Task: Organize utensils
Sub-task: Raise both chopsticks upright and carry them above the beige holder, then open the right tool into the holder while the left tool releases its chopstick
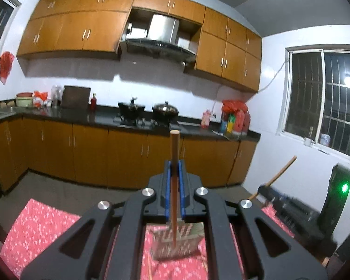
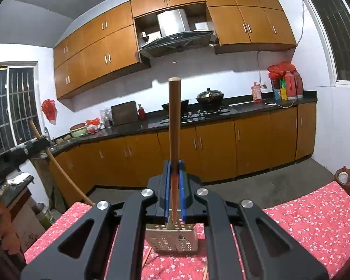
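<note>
Your left gripper [image 1: 174, 170] has its jaws clenched on a wooden chopstick [image 1: 175, 147] that stands above the metal holder [image 1: 175, 238] on the red-clothed counter [image 1: 39, 228]. Your right gripper [image 2: 174, 170] likewise clamps a chopstick [image 2: 174, 116] above that holder [image 2: 172, 240].
</note>
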A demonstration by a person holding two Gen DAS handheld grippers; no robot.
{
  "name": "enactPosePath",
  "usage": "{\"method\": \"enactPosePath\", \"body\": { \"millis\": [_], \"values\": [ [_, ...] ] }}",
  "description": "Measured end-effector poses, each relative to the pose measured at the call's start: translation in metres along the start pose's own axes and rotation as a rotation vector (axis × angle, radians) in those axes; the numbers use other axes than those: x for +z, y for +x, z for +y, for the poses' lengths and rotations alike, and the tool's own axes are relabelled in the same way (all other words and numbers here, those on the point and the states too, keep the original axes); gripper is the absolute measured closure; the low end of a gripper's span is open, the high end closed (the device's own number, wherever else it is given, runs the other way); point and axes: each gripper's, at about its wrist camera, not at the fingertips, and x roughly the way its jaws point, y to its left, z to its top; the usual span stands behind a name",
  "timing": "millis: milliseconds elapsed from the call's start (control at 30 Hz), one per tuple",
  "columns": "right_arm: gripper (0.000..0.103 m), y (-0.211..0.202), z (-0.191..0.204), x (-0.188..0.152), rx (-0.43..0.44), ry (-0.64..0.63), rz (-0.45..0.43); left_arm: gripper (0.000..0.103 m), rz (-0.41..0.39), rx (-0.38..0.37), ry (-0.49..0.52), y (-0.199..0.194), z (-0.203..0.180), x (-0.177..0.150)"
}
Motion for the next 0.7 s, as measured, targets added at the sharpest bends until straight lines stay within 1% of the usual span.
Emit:
{"method": "enactPosePath", "body": {
  "millis": [133,267,367,500,700],
  "values": [
    [0.096,0.021,-0.005,-0.007,-0.021,0.009,0.022,0.096,-0.032,0.024,-0.005,0.020,-0.004,0.000],
    [0.096,0.036,-0.007,-0.015,-0.018,0.011,0.058,0.096,-0.024,0.046,0.014,0.043,-0.006,-0.012],
    [0.096,0.044,-0.004,-0.024,-0.014,0.001,0.087,0.096,-0.004,0.055,0.027,0.058,-0.008,-0.027],
    [0.095,0.053,-0.002,-0.034,-0.014,-0.005,0.120,0.096,0.043,0.062,0.008,0.080,0.000,-0.045],
    [0.095,0.057,0.000,-0.041,-0.020,-0.024,0.152,0.095,0.099,0.062,-0.015,0.097,0.008,-0.061]
  ]
}}
